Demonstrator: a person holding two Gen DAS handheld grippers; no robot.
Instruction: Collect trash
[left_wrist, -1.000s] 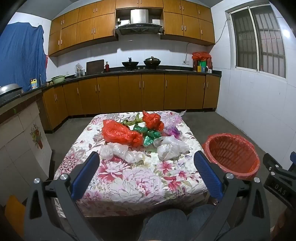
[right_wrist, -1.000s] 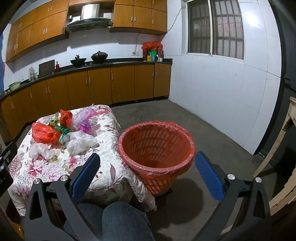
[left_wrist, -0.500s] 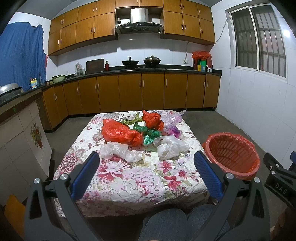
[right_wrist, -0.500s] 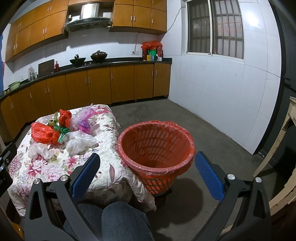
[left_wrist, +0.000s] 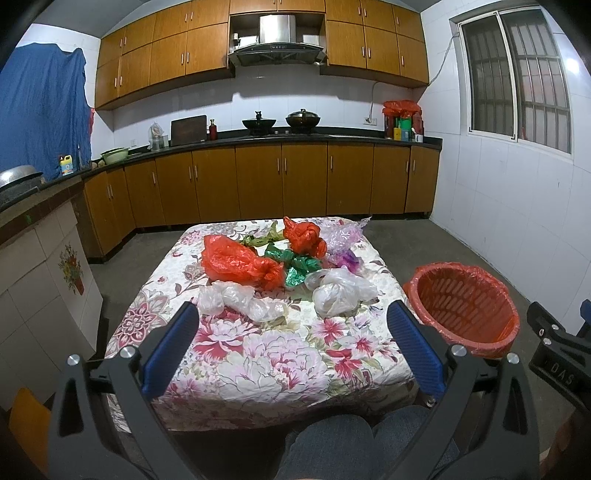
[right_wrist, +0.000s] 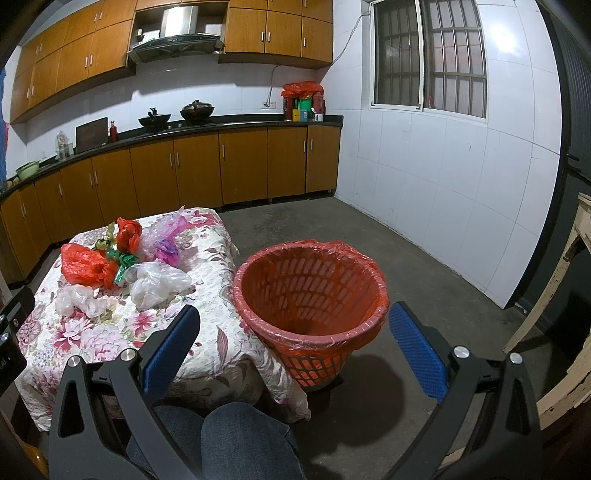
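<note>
Crumpled plastic bags lie on a low table with a floral cloth (left_wrist: 266, 354): a large red bag (left_wrist: 236, 264), a knotted red bag (left_wrist: 304, 236), a green bag (left_wrist: 295, 264), a purple bag (left_wrist: 347, 258) and two clear white bags (left_wrist: 340, 291) (left_wrist: 236, 301). An orange basket (right_wrist: 310, 295) lined with a red bag stands on the floor right of the table. My left gripper (left_wrist: 291, 339) is open, held short of the bags over the table's near edge. My right gripper (right_wrist: 293, 339) is open in front of the basket, holding nothing.
Wooden kitchen cabinets (left_wrist: 280, 181) and a dark counter run along the back wall and left side. A person's knees in jeans (right_wrist: 236, 439) sit below both grippers. White tiled wall (right_wrist: 443, 192) on the right, a wooden frame (right_wrist: 565, 325) at far right. Bare concrete floor surrounds the basket.
Both views have shifted only slightly; the table and basket sit a touch higher in the left view. Both grippers stay open and empty.
</note>
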